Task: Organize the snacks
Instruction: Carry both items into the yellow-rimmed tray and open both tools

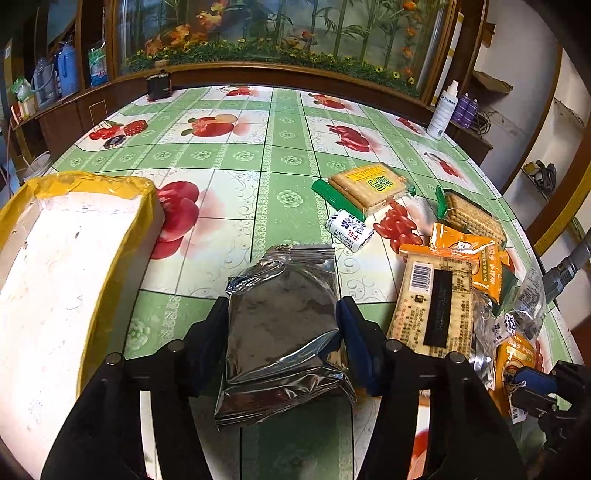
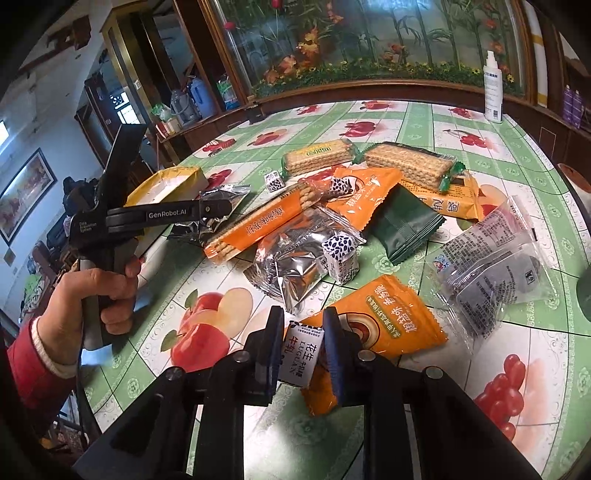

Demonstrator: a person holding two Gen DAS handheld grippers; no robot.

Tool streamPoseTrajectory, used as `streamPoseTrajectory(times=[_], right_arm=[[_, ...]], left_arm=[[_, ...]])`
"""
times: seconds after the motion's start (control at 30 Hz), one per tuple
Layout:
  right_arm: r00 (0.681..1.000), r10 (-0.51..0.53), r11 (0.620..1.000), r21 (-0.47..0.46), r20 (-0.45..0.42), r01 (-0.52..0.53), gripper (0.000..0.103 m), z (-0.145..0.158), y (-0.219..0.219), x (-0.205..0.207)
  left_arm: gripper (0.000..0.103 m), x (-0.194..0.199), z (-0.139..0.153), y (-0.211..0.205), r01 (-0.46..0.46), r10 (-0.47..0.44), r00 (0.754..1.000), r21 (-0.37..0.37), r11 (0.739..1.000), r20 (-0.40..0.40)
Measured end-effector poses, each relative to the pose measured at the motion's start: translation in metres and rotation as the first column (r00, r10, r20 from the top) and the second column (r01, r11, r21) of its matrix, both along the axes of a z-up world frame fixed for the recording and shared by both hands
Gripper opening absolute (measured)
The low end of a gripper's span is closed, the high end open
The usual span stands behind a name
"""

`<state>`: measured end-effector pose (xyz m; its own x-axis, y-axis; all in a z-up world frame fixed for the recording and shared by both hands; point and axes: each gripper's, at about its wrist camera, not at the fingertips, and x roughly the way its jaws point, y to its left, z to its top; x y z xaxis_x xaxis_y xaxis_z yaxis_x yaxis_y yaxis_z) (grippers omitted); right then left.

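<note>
My left gripper (image 1: 282, 314) is shut on a silver foil snack packet (image 1: 282, 325) and holds it over the table, right of the white box with yellow tape (image 1: 70, 258). The left gripper also shows in the right wrist view (image 2: 218, 208), with the foil packet (image 2: 218, 199) beside the box (image 2: 173, 182). My right gripper (image 2: 301, 341) is shut on a small white nougat candy (image 2: 301, 354), just above an orange packet (image 2: 391, 321). A heap of snacks lies ahead: cracker packs (image 2: 317, 157), orange packets (image 2: 365, 199), a green packet (image 2: 402, 225).
The round table has a green fruit-print cloth (image 1: 236, 155). A white spray bottle (image 2: 493, 92) stands at its far edge. A clear wrapped snack (image 2: 487, 243) lies at the right. A wooden cabinet with a painted glass panel (image 1: 280, 33) runs behind the table.
</note>
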<state>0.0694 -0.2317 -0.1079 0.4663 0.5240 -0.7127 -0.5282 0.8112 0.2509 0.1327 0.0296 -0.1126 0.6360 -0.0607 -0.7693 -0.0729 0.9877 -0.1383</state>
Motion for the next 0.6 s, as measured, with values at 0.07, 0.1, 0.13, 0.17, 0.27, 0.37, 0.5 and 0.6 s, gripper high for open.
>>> streamPoseTrajectory(times=[0.07,0.1,0.13,0.17,0.27,0.37,0.5,0.6], right_arm=[[1.000,0.004,1.000,0.000,0.012,-0.004,0.022,0.003,0.000,-0.004],[1.000,0.005,1.000,-0.001,0.016,-0.005,0.022,0.004,0.000,-0.005],[1.000,0.007,1.000,0.000,0.017,-0.007,0.022,0.005,0.001,-0.007],[1.000,0.009,1.000,-0.001,0.020,-0.009,0.022,0.006,0.002,-0.008],[1.000,0.013,1.000,0.004,0.026,-0.013,0.022,0.010,0.003,-0.013],[0.999,0.023,1.000,0.016,0.033,-0.024,0.022,0.015,0.007,-0.017],[0.998,0.048,0.998,0.038,0.041,-0.050,0.022,0.023,0.018,-0.022],[0.996,0.080,0.995,0.060,0.041,-0.082,0.022,0.028,0.031,-0.024]], left_arm=[[0.058,-0.008,0.004,0.001,-0.001,0.001,1.000,0.002,1.000,0.011],[0.058,-0.012,0.005,0.001,-0.002,0.002,1.000,0.006,1.000,0.018],[0.058,-0.017,0.008,0.001,-0.004,0.003,1.000,0.011,1.000,0.025],[0.058,-0.021,0.010,0.001,-0.004,0.003,1.000,0.014,1.000,0.031],[0.058,-0.038,0.016,0.003,-0.004,0.003,0.999,0.016,1.000,0.052],[0.058,-0.055,0.022,0.008,-0.013,0.012,0.998,0.011,1.000,0.067],[0.058,-0.080,0.031,0.023,-0.051,0.048,0.995,0.028,0.998,0.086],[0.058,-0.097,0.037,0.038,-0.089,0.086,0.991,0.033,0.995,0.100]])
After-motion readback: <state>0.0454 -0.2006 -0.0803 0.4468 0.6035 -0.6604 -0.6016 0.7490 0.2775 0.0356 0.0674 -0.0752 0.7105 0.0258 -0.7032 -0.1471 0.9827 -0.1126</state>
